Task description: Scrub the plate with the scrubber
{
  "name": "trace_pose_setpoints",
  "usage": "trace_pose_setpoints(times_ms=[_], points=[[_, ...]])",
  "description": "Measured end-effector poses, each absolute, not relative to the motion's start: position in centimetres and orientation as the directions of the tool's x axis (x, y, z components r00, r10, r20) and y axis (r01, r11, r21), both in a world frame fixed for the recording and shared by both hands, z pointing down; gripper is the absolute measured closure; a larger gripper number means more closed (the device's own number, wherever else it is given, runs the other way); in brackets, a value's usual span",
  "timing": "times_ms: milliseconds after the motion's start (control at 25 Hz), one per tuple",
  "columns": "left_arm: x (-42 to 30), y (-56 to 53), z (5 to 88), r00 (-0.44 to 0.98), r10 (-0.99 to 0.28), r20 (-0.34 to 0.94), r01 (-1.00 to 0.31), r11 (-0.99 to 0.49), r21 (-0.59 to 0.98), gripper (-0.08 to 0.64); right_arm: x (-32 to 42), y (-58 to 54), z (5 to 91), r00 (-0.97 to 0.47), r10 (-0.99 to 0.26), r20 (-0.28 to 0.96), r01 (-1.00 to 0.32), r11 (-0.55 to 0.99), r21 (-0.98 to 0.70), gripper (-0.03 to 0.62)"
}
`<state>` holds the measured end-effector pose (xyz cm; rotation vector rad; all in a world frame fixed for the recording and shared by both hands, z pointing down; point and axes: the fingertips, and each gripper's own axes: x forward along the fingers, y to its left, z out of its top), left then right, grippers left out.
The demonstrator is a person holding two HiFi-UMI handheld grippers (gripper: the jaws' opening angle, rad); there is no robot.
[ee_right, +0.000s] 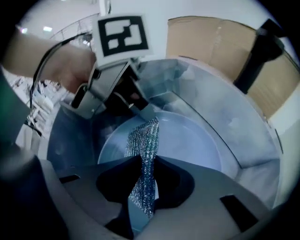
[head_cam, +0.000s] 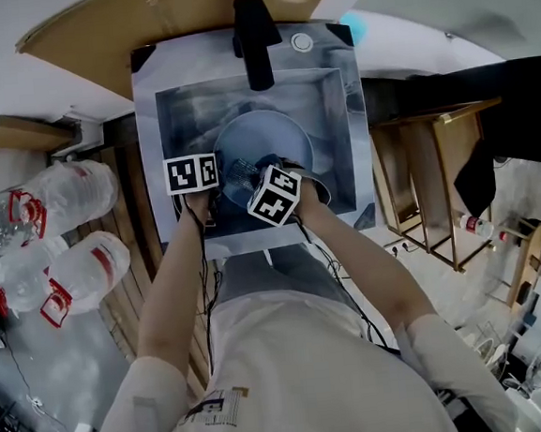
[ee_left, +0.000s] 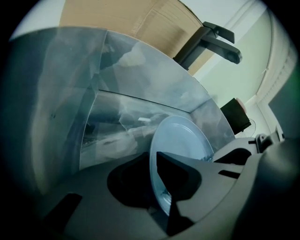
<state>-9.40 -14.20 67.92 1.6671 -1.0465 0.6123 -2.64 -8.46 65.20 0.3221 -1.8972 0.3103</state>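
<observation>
- Plate (head_cam: 268, 131), pale blue, round and glossy with a shallow raised rim, is sitting inside the brushed steel sink (head_cam: 146, 89) in the upper middle of the head view, just below the black tap (head_cam: 255, 38).
- Its face is looking smooth and evenly coloured in both gripper views. A few small bright specks are glinting near its lower rim in the left gripper view.
- Left gripper (ee_left: 152, 153) is clamping the plate's near rim with its jaws drawn narrow, one on each face. The plate is rising edge-on from them toward the centre right of that frame.
- Right gripper (ee_right: 148, 157) is pinching a silvery metallic mesh scrubber (ee_right: 143, 138), its jaws closed tight on the lower part of the mesh.
- The rest of the scrubber is standing up past the jaws in the centre of the right gripper view, in front of the plate's face. Whether it is pressing on the plate cannot be told.
- Both grippers are working side by side at the plate's lower edge in the head view.
- Clear plastic water jugs with red handles (head_cam: 65, 238) are lying at the left edge of the head view.
</observation>
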Motion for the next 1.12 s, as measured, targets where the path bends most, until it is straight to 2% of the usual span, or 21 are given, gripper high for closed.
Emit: trace_pose_setpoints(times_ms=[160,440,760,1120], points=[[-9.7,-14.2,66.0,0.477,-0.379,0.793,-0.873,-0.100,0.477,0.448,-1.8,-9.5,62.3,-0.480,-0.106,0.871,-0.564,0.797,-0.214,0.487],[-9.6,-14.7,60.0,0.493,-0.455,0.742,-0.868,-0.199,0.455,0.443,1.5,-12.1,55.1,-0.547,-0.331,0.769,-0.702,0.681,-0.206,0.488],[-9.1,-15.9,49.8,0.543,-0.578,0.609,-0.832,-0.269,0.486,0.486,2.7,-14.9,42.6,-0.604,-0.584,0.543,-0.766,0.614,-0.190,0.489],[-9.1,-16.6,38.1,0.510,-0.697,0.504,-0.858,-0.451,0.246,0.517,4.1,-15.0,29.2,-0.628,-0.719,0.299,-0.774,0.617,-0.143,0.489]])
